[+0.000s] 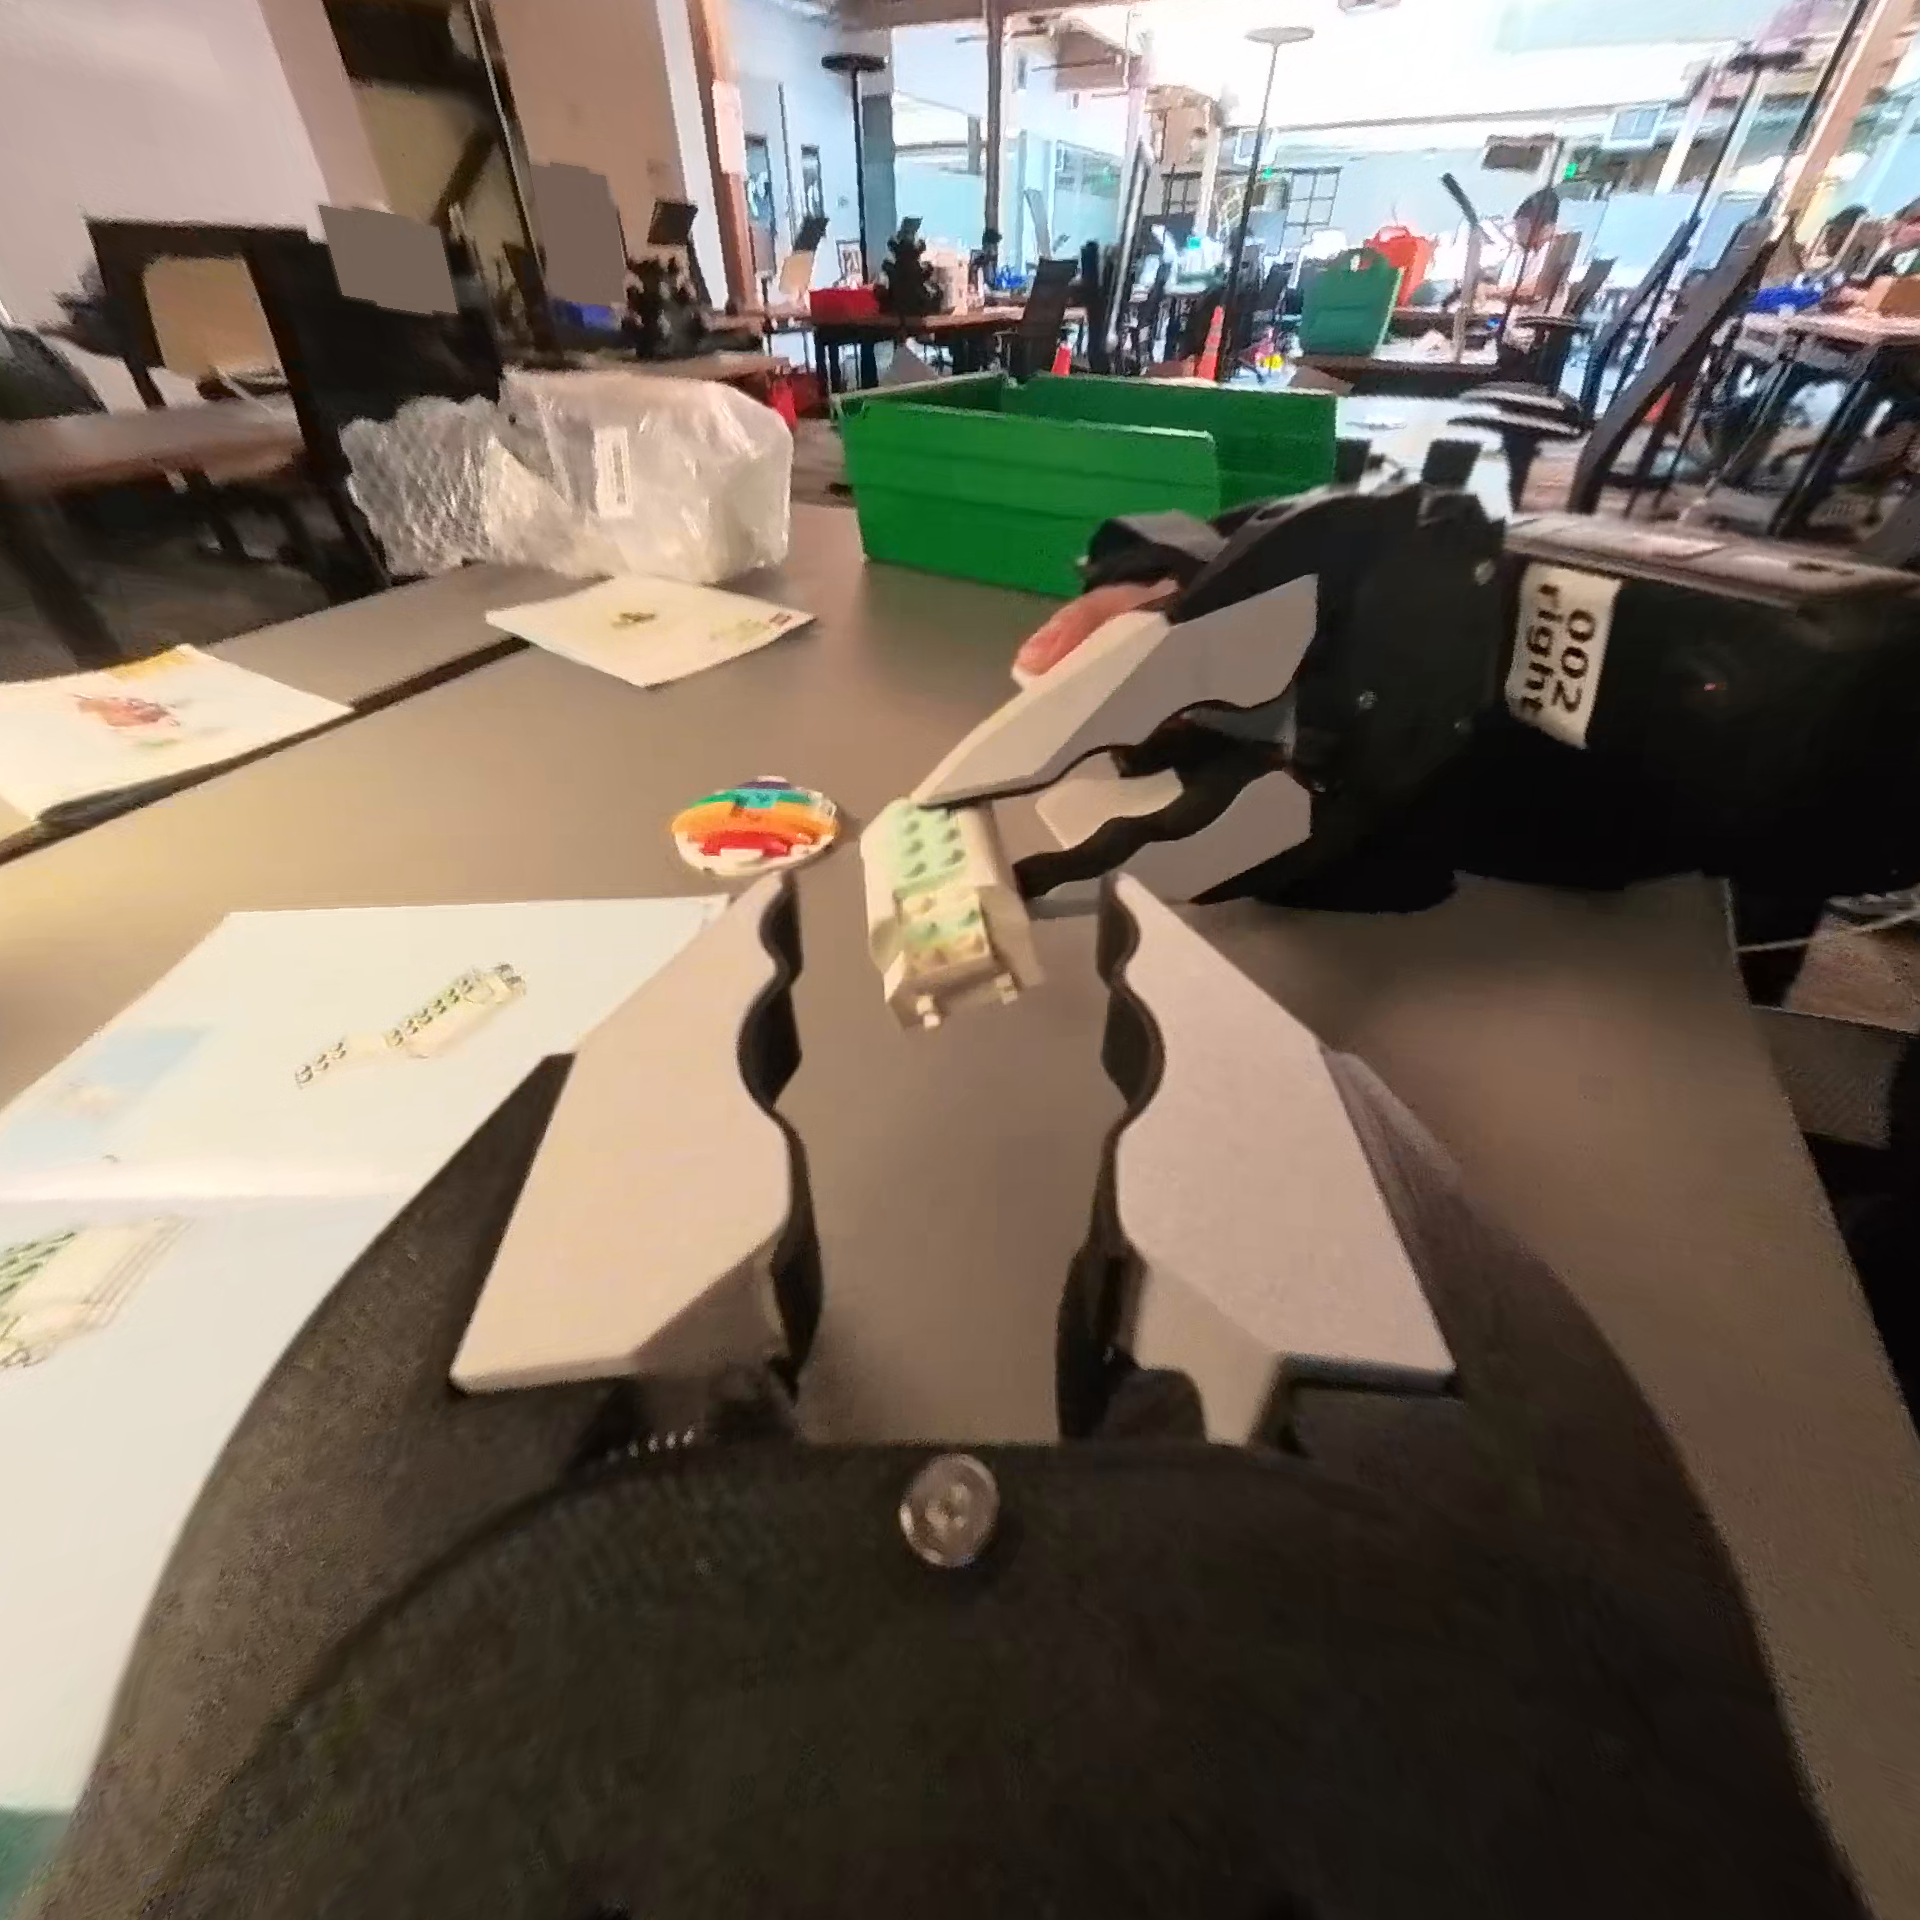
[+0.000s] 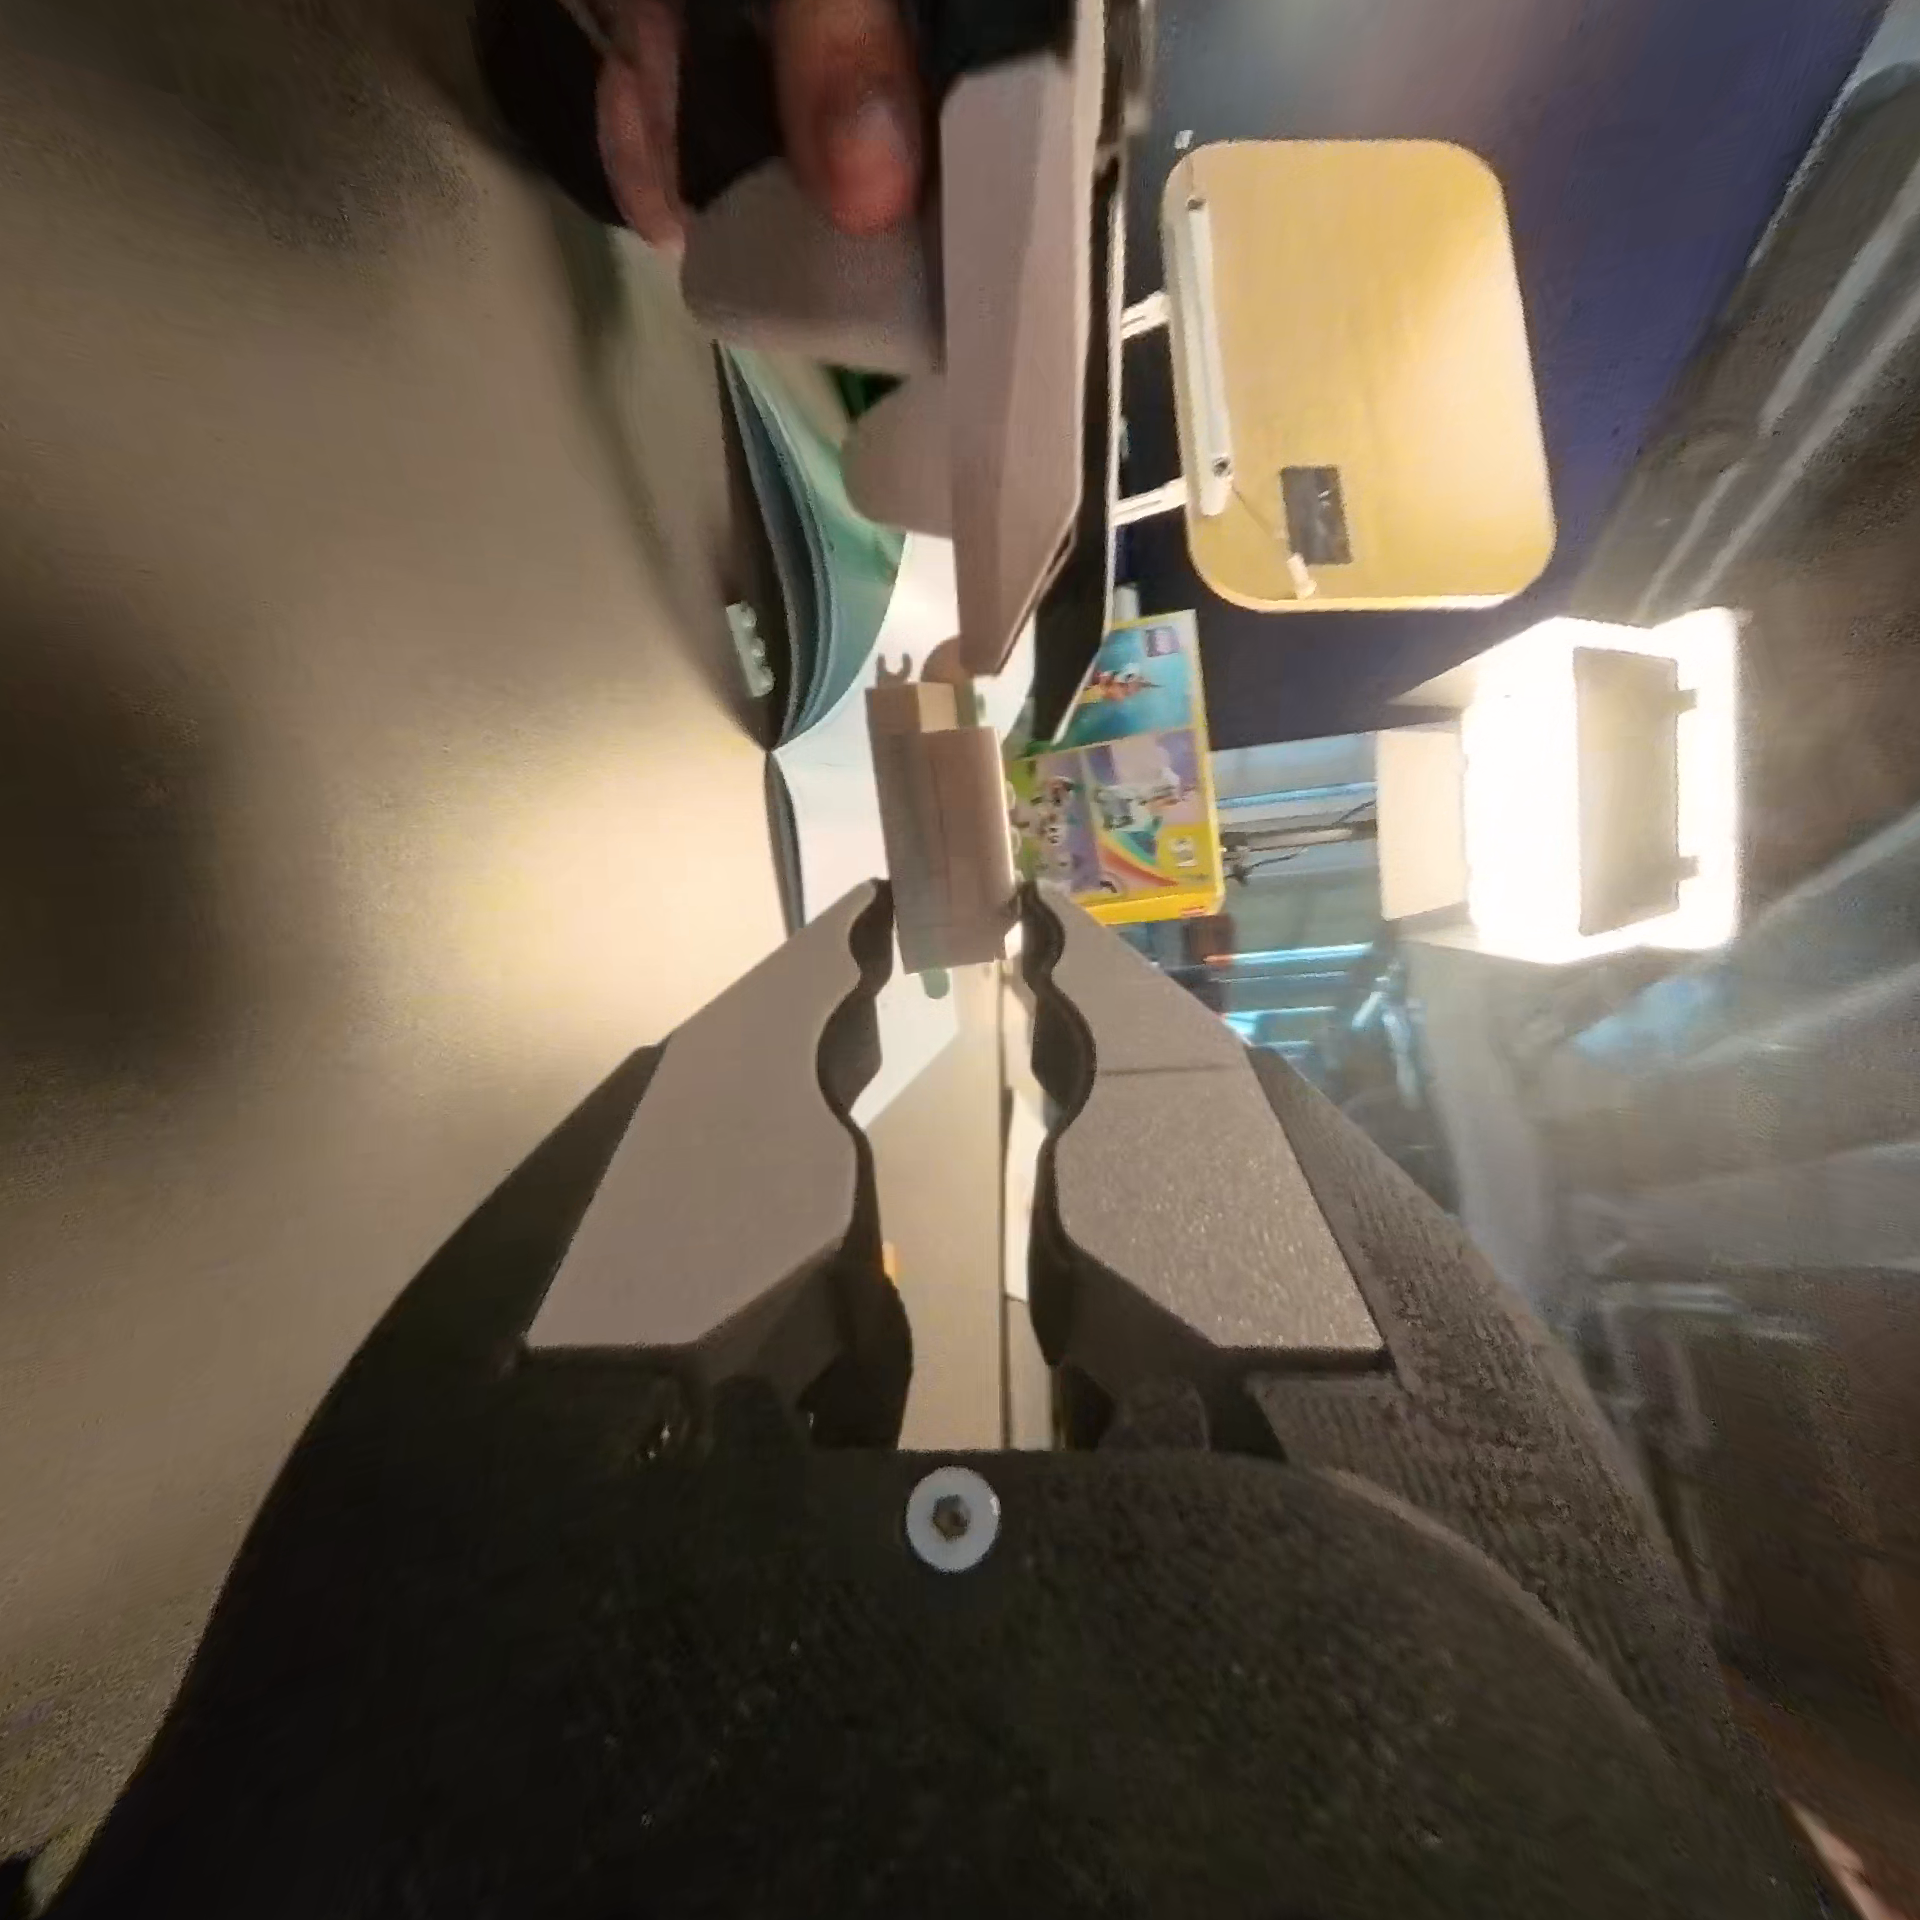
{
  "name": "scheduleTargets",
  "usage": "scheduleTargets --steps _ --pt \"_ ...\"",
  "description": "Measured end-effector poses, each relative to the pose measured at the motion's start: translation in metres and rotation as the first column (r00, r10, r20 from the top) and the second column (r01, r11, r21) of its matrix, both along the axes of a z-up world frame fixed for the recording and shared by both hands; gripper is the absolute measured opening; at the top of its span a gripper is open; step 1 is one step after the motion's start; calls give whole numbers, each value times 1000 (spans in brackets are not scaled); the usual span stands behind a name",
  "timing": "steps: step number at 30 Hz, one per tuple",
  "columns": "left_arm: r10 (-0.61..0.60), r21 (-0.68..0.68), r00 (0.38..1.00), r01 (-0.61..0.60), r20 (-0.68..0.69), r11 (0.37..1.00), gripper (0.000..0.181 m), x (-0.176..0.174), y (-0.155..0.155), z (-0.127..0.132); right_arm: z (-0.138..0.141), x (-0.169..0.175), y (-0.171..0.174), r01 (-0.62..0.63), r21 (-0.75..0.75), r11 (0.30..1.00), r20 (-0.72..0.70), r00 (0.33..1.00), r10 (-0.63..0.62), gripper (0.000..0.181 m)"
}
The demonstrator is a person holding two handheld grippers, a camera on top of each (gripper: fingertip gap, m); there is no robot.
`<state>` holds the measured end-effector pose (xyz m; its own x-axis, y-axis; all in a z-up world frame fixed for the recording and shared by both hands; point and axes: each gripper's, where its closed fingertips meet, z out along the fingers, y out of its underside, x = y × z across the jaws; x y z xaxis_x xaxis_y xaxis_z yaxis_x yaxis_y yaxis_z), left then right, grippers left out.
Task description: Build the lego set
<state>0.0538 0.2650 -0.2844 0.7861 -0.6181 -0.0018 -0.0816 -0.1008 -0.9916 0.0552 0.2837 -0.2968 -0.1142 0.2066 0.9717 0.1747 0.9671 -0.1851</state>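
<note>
A small white and mint-green lego assembly (image 1: 951, 920) hangs above the grey table (image 1: 582, 790). My right gripper (image 1: 982, 836) comes in from the right and is shut on its far end. In the right wrist view the gripper (image 2: 951, 914), rolled sideways, clamps the same assembly (image 2: 940, 821). My left gripper (image 1: 948, 904) is open, and the assembly sits between its fingertips without touching them. The left gripper's fingers (image 2: 1013, 416) show at the top of the right wrist view, with a hand (image 2: 842, 135) behind them.
A round rainbow-coloured lego piece (image 1: 753, 821) lies just beyond the left fingertips. An open instruction booklet (image 1: 364, 1029) lies at the left, with more leaflets (image 1: 649, 629) behind. A green bin (image 1: 1039, 478) and a plastic bag (image 1: 582, 488) stand at the back. A small mint piece (image 2: 750, 649) and a yellow lego box (image 2: 1132, 790) show. Left and right tips are no more than a few centimetres apart. The left tips stand about 10 cm off the small mint piece (image 2: 750, 649).
</note>
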Motion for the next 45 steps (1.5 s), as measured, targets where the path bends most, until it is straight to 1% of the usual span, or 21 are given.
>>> scheduleTargets --steps 1,4,5,7,10,12,15,17,18,20,22,23,25,27,29,35,38,39,41,44,45 --pt "-12 -6 1000 12 -13 1000 51 3 -1 -2 2 0 -3 -9 31 999 -14 1000 9 22" --pt "-12 -24 999 10 -51 1000 51 8 -1 -7 6 0 -10 -19 96 995 -44 999 24 23" --pt "-14 -33 998 12 -61 999 48 9 0 -9 7 0 -11 -19 113 993 -52 998 25 23" --pt "-7 -42 998 4 -67 999 36 9 1 -10 9 -1 -13 -19 142 990 -69 997 29 23" --pt "17 13 995 -16 -101 1000 35 7 -1 -6 16 -1 -18 -45 153 987 -116 991 64 23" --pt "47 21 990 -45 -130 999 35 3 1 -6 24 1 -18 -77 135 988 -175 980 100 42" --pt "96 -8 980 -98 -175 995 35 -6 5 -14 21 7 11 -39 -11 999 -162 986 37 59" --pt "101 -29 975 -108 -198 994 35 -8 6 -19 24 13 34 -33 -194 980 -181 984 -3 60" --pt "85 -44 975 -96 -204 994 35 -6 5 -23 28 15 43 -49 -319 947 -203 979 -18 59" --pt "17 -69 976 -33 -219 997 35 4 1 -27 38 21 58 -109 -547 830 -248 968 -37 59" --pt "-13 -93 966 -12 -259 996 35 10 0 -34 44 26 73 -145 -686 713 -285 955 -80 55" --pt "-14 -112 957 -19 -290 993 35 11 0 -40 44 27 82 -145 -724 674 -293 950 -111 52" --pt "-8 -178 933 -61 -361 982 35 8 3 -55 41 28 95 -124 -761 637 -290 943 -162 46" --pt "-18 -205 918 -69 -396 976 35 8 2 -62 39 27 101 -118 -778 617 -288 940 -183 42" --pt "-33 -232 915 -67 -402 970 35 9 2 -66 39 26 102 -124 -794 596 -288 939 -188 41" --pt "-87 -338 905 -66 -417 939 35 10 0 -81 34 24 106 -99 -804 587 -264 943 -202 36" --pt "-96 -360 914 -58 -395 931 35 11 0 -82 33 25 108 -101 -813 573 -263 942 -208 35" --pt "-90 -355 913 -63 -399 933 35 10 0 -81 34 25 108 -104 -817 568 -265 941 -209 35" --pt "-59 -304 906 -79 -418 950 42 9 2 -77 35 26 110 -111 -823 558 -271 939 -213 35" --pt "1 -127 906 -60 -423 990 53 12 1 -55 37 28 111 -124 -829 545 -283 934 -218 35" --pt "24 -47 904 -49 -427 998 52 14 0 -46 37 28 112 -125 -830 543 -286 932 -221 34"
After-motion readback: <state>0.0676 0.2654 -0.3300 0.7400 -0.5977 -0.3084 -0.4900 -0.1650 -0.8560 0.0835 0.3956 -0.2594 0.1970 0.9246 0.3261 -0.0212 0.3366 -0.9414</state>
